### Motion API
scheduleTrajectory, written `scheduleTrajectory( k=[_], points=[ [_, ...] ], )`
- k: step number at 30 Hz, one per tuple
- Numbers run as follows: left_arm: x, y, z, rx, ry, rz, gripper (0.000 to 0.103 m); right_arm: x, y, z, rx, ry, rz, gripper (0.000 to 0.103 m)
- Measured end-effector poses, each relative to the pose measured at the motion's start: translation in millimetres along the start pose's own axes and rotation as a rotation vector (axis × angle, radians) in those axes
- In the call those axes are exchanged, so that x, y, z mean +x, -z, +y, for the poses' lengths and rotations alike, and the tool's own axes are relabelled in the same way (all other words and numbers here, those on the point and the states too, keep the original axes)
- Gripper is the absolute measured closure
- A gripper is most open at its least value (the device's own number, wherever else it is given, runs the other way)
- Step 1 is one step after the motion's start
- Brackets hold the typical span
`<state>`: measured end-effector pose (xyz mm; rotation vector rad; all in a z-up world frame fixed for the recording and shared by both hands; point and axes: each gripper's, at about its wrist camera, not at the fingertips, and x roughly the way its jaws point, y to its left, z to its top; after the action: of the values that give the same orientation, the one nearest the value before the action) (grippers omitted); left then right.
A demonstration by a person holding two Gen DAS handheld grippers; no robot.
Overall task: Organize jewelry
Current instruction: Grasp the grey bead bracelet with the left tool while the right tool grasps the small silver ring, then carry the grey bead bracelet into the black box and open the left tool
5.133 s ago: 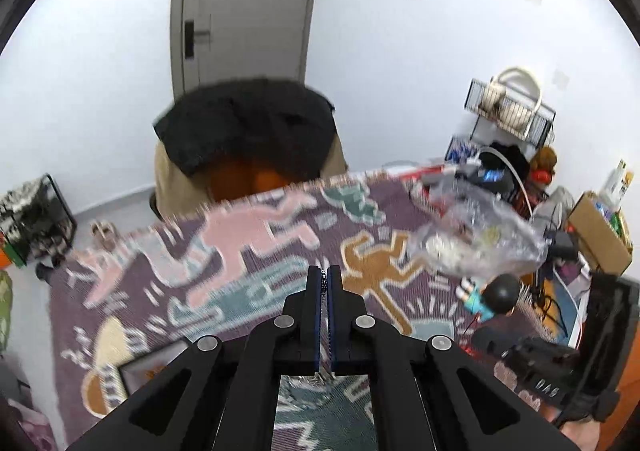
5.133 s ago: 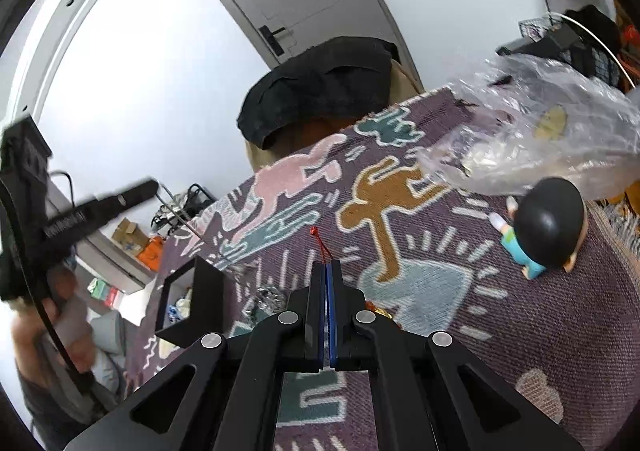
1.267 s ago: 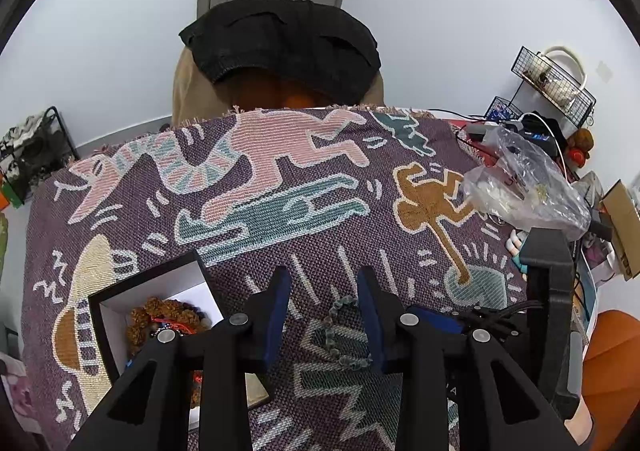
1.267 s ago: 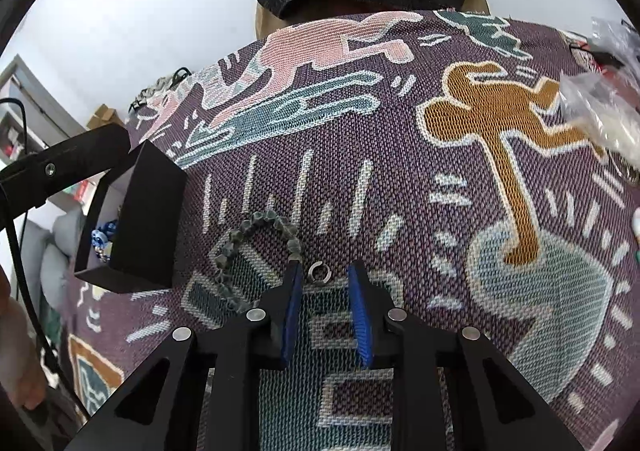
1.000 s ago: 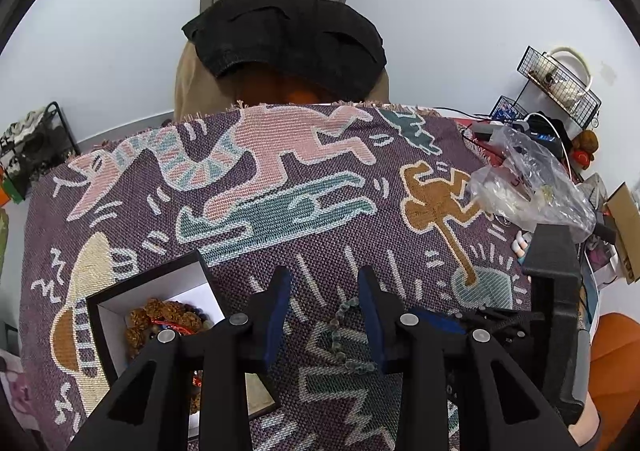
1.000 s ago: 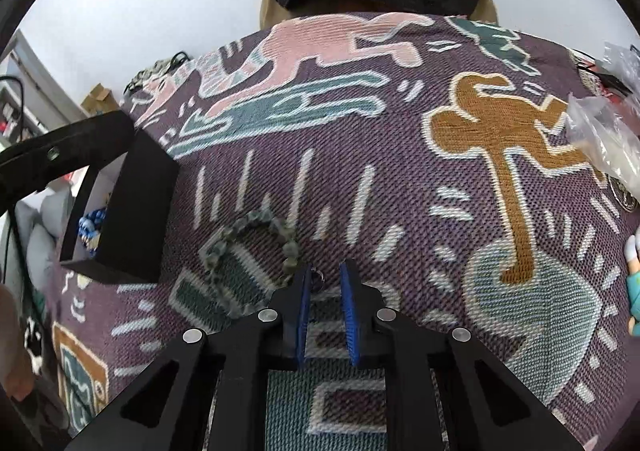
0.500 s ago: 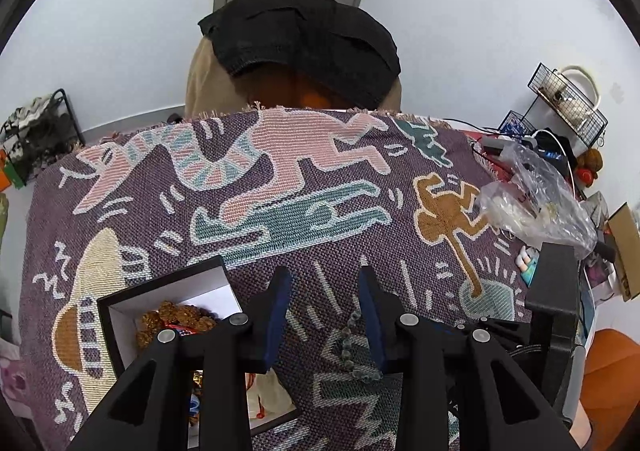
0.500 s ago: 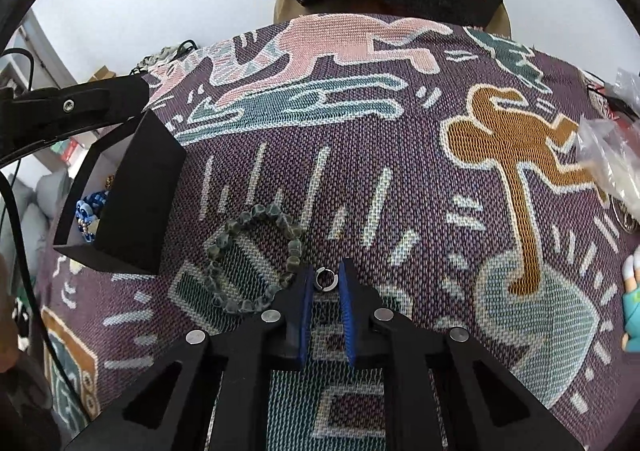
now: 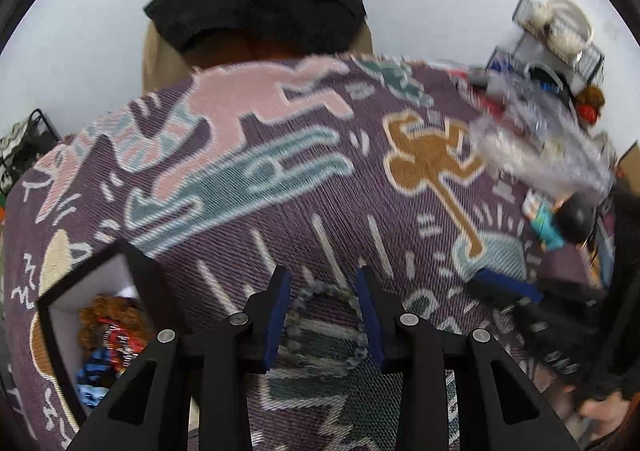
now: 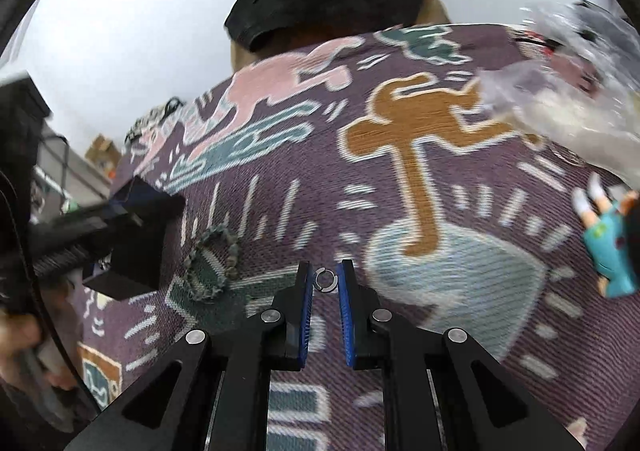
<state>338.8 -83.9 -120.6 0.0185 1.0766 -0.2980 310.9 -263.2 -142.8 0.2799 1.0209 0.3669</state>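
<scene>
A grey-green bead bracelet (image 9: 326,325) lies on the patterned purple cloth (image 9: 280,179), between the fingers of my open left gripper (image 9: 322,283). It also shows in the right wrist view (image 10: 212,263). A small silver ring (image 10: 325,279) sits between the blue pads of my right gripper (image 10: 325,271), whose jaws stand narrowly apart around it. A black box (image 9: 60,303) with white lining at the left holds several bracelets. In the right wrist view the box (image 10: 136,247) is partly hidden by the left gripper's body.
A crumpled clear plastic bag (image 9: 536,147) and a small figurine with a black head (image 9: 564,219) lie at the cloth's right side. A chair with a black garment (image 9: 256,7) stands behind the table. A wire shelf (image 9: 560,35) is at the far right.
The left gripper has moved right and lower, so the bracelet now lies between its fingers. The right gripper has shifted right with the ring between its pads. Both views are motion-blurred.
</scene>
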Motion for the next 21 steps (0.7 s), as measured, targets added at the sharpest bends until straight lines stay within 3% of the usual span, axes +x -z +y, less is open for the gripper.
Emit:
scheduleTrajectory(
  k=[2, 6, 13, 21],
  points=[
    [10, 2, -4, 0.005, -0.014, 0.036, 0.065, -8, 2, -7, 0.016, -0.005, -0.016, 0.089],
    [26, 5, -6, -0.008, -0.013, 0.094, 0.043, -17, 6, -14, 0.030, -0.017, -0.038, 0.089],
    [26, 8, -6, 0.014, -0.109, 0.070, 0.043, -22, 12, -26, 0.051, -0.034, -0.048, 0.089],
    [34, 17, -4, 0.053, -0.141, 0.113, 0.077, -25, 14, -32, 0.077, -0.046, -0.057, 0.089]
  ],
)
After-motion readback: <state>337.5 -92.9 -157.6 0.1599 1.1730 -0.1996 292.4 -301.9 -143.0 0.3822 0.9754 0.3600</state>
